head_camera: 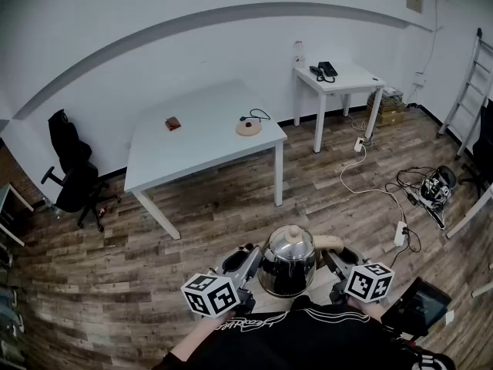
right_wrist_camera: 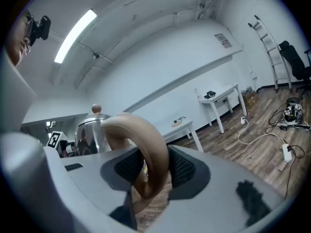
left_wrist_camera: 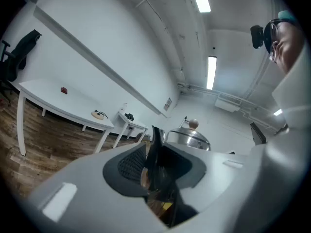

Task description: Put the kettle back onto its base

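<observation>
Two closed holds: right gripper (right_wrist_camera: 146, 171) fingers on shiny steel kettle's (head_camera: 287, 267) tan looped handle (right_wrist_camera: 150, 144), left gripper (left_wrist_camera: 154, 161) fingers on dark thin strip (left_wrist_camera: 155, 147); carry level to round tan base (head_camera: 248, 128).

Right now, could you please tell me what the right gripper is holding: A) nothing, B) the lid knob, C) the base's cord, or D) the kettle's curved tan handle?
D: in the right gripper view, the right gripper has its jaws shut on the curved tan handle of the kettle.
</observation>
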Demonstrator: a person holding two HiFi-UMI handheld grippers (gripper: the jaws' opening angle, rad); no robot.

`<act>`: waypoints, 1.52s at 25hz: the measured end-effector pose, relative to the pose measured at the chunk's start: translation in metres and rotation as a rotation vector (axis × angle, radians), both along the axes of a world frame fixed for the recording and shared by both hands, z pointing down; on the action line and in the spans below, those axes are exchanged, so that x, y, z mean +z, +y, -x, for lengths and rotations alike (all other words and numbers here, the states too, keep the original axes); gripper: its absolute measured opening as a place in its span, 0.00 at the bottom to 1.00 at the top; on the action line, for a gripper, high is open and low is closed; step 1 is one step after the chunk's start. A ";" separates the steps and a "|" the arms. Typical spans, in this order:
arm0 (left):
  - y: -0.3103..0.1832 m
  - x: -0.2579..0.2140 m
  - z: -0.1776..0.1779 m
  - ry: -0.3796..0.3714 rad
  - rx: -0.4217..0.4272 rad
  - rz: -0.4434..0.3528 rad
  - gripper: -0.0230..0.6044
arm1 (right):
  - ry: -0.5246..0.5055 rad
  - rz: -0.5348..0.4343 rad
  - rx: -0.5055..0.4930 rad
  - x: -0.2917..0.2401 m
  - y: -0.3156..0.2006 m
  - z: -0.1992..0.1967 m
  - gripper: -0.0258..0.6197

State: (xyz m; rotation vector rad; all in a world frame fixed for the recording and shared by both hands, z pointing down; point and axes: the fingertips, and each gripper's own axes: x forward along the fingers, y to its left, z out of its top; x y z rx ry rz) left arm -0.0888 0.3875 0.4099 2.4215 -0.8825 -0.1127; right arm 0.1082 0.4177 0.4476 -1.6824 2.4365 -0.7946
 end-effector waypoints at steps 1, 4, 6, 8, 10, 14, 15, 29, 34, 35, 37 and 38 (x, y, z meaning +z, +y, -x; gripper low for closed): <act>-0.008 0.002 -0.004 -0.004 -0.003 0.002 0.20 | -0.005 -0.001 -0.001 0.003 -0.008 -0.004 0.28; -0.033 0.009 -0.019 -0.019 -0.010 0.007 0.20 | -0.028 0.005 -0.009 0.014 -0.034 -0.018 0.28; -0.054 0.016 -0.032 -0.034 -0.015 0.013 0.20 | -0.043 0.015 -0.020 0.023 -0.055 -0.030 0.28; -0.080 0.026 -0.046 -0.047 -0.031 0.029 0.20 | -0.046 0.026 -0.030 0.033 -0.083 -0.045 0.28; -0.110 0.033 -0.059 -0.052 -0.053 0.045 0.20 | -0.048 0.036 -0.043 0.040 -0.116 -0.060 0.28; -0.178 0.033 -0.091 -0.061 -0.074 0.039 0.20 | -0.050 0.035 -0.071 0.042 -0.185 -0.091 0.28; -0.195 0.030 -0.099 -0.062 -0.075 0.031 0.20 | -0.051 0.032 -0.076 0.040 -0.201 -0.099 0.28; -0.333 0.016 -0.117 -0.047 -0.166 -0.006 0.20 | -0.015 -0.003 -0.194 0.019 -0.363 -0.118 0.28; -0.400 0.022 -0.095 -0.035 -0.194 0.001 0.20 | -0.008 0.010 -0.222 0.025 -0.432 -0.096 0.28; -0.415 0.025 -0.091 -0.032 -0.194 0.004 0.20 | -0.009 0.016 -0.223 0.028 -0.446 -0.092 0.28; -0.447 0.030 -0.086 -0.030 -0.189 0.013 0.20 | -0.009 0.029 -0.220 0.032 -0.477 -0.086 0.28; -0.464 0.032 -0.083 -0.032 -0.185 0.018 0.20 | -0.007 0.035 -0.218 0.034 -0.493 -0.083 0.28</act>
